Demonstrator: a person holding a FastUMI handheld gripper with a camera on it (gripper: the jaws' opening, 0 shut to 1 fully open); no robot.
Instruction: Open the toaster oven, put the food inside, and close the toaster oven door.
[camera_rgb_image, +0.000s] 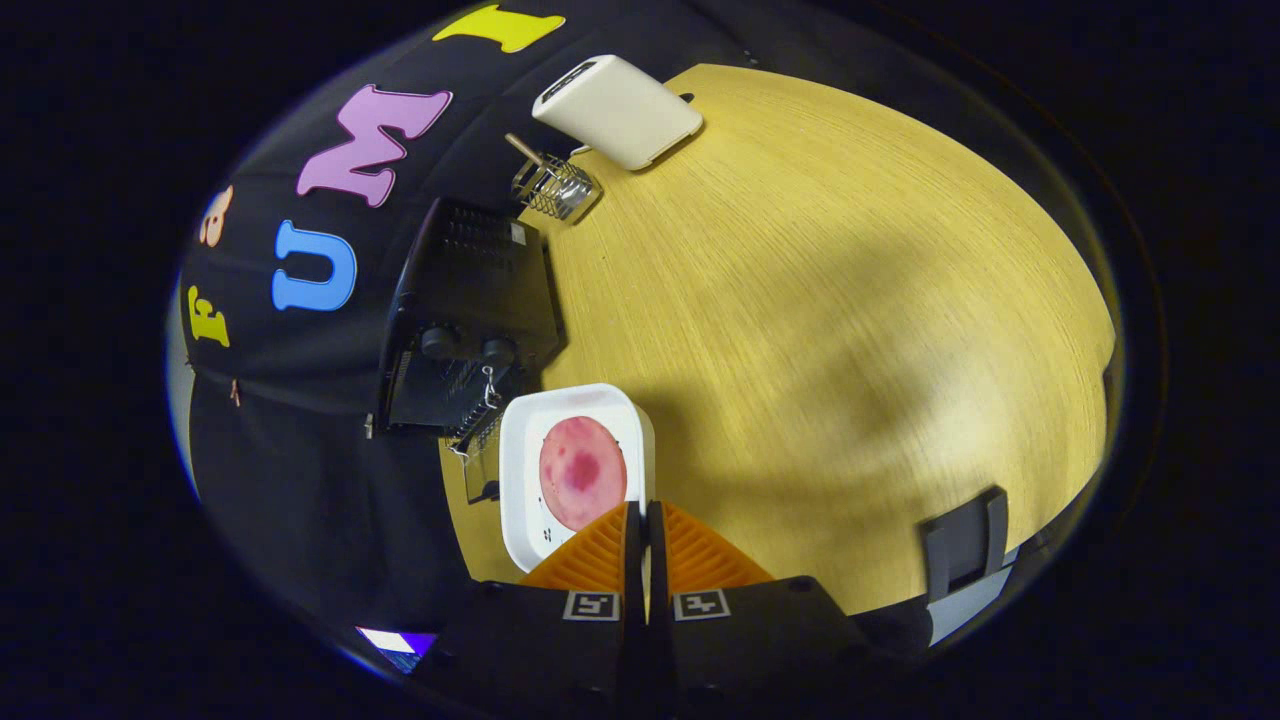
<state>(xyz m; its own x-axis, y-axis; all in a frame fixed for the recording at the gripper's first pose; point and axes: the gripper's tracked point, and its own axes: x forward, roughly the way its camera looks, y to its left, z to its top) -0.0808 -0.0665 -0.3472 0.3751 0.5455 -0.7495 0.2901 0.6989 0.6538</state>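
Recording booth, black cloth wall (300, 480), wooden table (820, 330), toaster oven (470, 320), utensil rack (553, 186)

Your gripper (645, 520) has its two fingers pressed together on the near rim of the white tray (520, 470), which they pinch at its edge. On the tray lies a round pink slice of food (582, 472), just ahead of your fingertips. Beyond the tray stands the black toaster oven (470, 320), its door (478, 455) hanging open beside the tray and a wire rack visible inside. Farther off on the wooden table (820, 330) you have a wire basket (553, 187) holding a wooden stick, and a cream-coloured flat box (617, 110) behind it.
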